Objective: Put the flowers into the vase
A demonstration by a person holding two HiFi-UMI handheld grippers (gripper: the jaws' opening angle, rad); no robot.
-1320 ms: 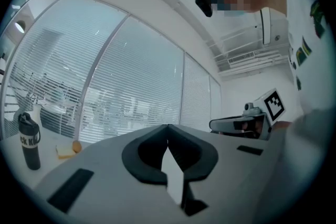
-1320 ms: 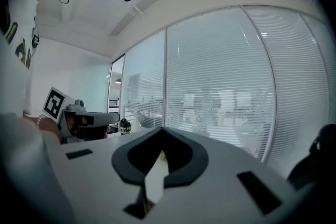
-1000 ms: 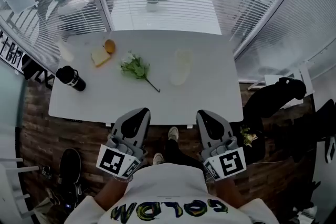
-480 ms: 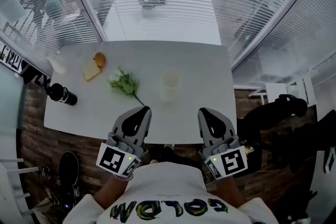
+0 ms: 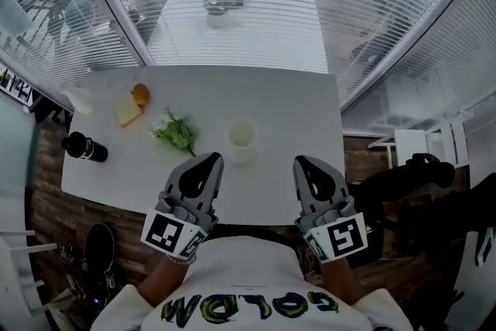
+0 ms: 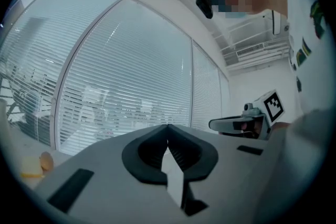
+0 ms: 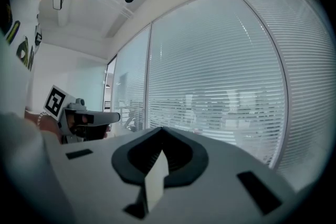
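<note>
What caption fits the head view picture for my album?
Left gripper and right gripper, both shut, hover at the edge of the table, near flowers and vase.

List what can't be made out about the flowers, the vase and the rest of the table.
flowers: head view, too small to count stems; neither gripper view shows them.
vase: head view, too small and pale to tell whether it holds water.
yellowish items: head view, too small to identify; blurred at the left gripper view's edge.
</note>
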